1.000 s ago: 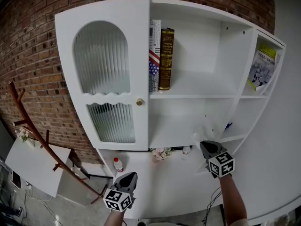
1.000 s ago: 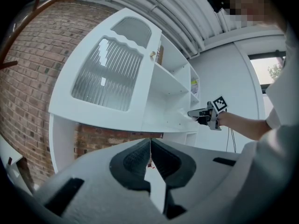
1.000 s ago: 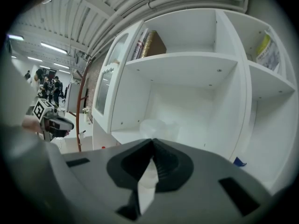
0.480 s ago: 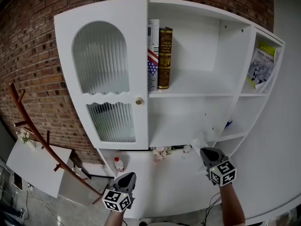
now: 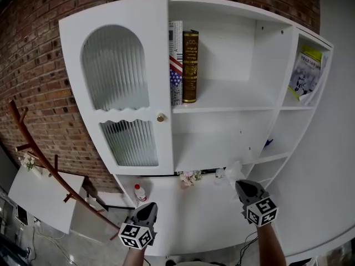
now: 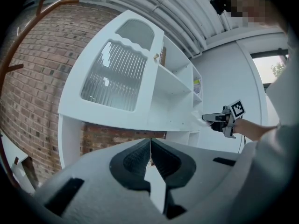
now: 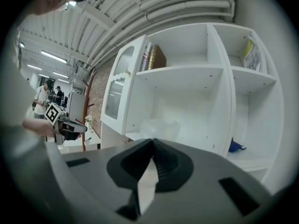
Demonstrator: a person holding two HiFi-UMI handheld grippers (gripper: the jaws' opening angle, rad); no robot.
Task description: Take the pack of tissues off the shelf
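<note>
Right tongs (image 5: 239, 184): jaws together, clamped on the near edge of the pack of tissues (image 5: 233, 171). The pack is translucent white. It hangs off the jaw tips in front of the shelf unit (image 5: 222, 97), level with the front edge of its lower open compartment. It rests on no shelf board.

Left tongs (image 5: 151, 207): jaws together, nothing between them. They are held low, below the shelf unit's closed door (image 5: 116, 71) and well apart from the pack.

Shelf unit: white, standing against a brick wall (image 5: 33, 54).
- The door on its left side has ribbed glass panels and a small brass knob (image 5: 160, 117).
- The upper open compartment, right of the door, holds a striped book (image 5: 176, 62) and a brown book (image 5: 191, 65). Both stand upright, side by side, against the compartment's left wall.
- The narrow column at the unit's right end holds a yellow magazine (image 5: 308, 73), leaning, in its top compartment. A small blue item (image 5: 269, 143) lies one level down; what it is cannot be told.

Beneath the shelf unit's lower compartment are small pale flowers (image 5: 190, 177). Further left is a white bottle with a red cap (image 5: 139, 193); what it stands on cannot be told.

Left of the shelf unit, a wooden coat stand (image 5: 33, 143) leans across the brick wall, above a white surface (image 5: 39, 190).
</note>
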